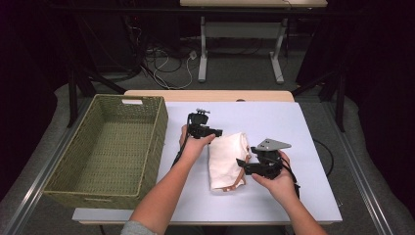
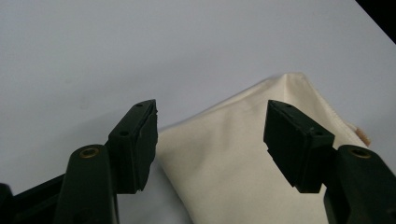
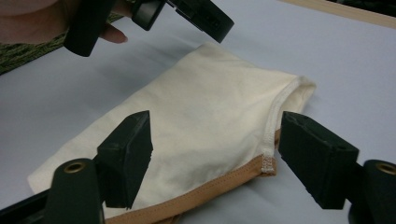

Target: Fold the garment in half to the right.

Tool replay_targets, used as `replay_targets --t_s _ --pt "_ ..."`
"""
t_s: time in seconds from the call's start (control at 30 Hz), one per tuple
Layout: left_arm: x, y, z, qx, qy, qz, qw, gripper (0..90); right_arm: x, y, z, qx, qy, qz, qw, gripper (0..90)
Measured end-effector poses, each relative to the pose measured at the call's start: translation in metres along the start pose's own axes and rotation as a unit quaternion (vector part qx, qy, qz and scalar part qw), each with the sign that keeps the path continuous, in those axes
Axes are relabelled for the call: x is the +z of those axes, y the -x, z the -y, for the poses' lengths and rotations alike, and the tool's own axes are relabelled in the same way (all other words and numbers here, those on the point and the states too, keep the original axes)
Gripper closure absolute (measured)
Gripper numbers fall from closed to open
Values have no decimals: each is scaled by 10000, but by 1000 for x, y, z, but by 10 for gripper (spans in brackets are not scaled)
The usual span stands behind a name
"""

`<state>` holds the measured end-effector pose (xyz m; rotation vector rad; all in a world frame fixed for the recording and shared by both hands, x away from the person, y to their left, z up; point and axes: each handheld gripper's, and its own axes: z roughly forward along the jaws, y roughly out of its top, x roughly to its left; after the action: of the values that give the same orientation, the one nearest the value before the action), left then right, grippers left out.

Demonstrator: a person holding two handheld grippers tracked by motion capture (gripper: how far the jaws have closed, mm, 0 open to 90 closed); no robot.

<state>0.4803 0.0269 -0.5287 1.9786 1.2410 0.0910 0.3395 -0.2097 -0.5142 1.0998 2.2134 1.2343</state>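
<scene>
Left tool point(image 1: 217, 132) spread, jaws flanking the far corner of folded cream cloth point(image 1: 226, 159) without pressing it. Right tool point(image 1: 241, 163) likewise spread, jaws either side of the cloth's tan-trimmed hem, nothing pinched. Cloth lying flat on white worktop point(image 1: 293, 127), near its middle, between the two hands, slightly toward the near edge. Woven green basket point(image 1: 115, 147) standing at the left edge of the worktop, well apart from the cloth.
</scene>
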Motion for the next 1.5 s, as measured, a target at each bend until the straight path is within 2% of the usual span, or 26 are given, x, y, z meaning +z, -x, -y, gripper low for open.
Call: replay_targets --t_s 0.17,0.43,0.5,0.57,0.63,0.83,0.9,1.03,1.2,1.4,1.5 --pt "4 -7 0 -130 -39 31 9999 377 0 -4 -1 -59 106 -135 9998 199" --pt "8 -12 1 -185 -108 -17 9998 420 1 -10 -2 -233 18 -284 9993 157" --pt "10 -13 1 -193 -124 -24 9997 419 1 -11 -2 -290 36 -383 9988 153" --pt "11 -16 1 -161 -204 -53 9996 420 1 -12 -2 -286 24 -419 9987 150" --pt "13 -16 2 -244 -237 -65 9994 428 0 -12 -2 -263 35 -440 9987 148" --pt "16 -19 4 -295 -395 -35 9988 439 0 -10 -2 -216 47 -429 9988 148" --pt "17 -19 4 -382 -349 -53 9986 454 0 -10 -2 -203 43 -439 9988 148" --pt "17 -18 4 -431 -407 -8 9982 481 0 -10 -2 -212 77 -453 9987 149" --pt "16 -17 4 -434 -548 58 9975 580 0 -10 -2 -189 79 -452 9988 150" --pt "18 -15 5 -353 -575 -147 9976 767 0 -11 -2 -244 82 -451 9986 150" --pt "17 -15 5 -306 -616 -145 9975 835 -1 -10 -2 -219 56 -455 9987 150"
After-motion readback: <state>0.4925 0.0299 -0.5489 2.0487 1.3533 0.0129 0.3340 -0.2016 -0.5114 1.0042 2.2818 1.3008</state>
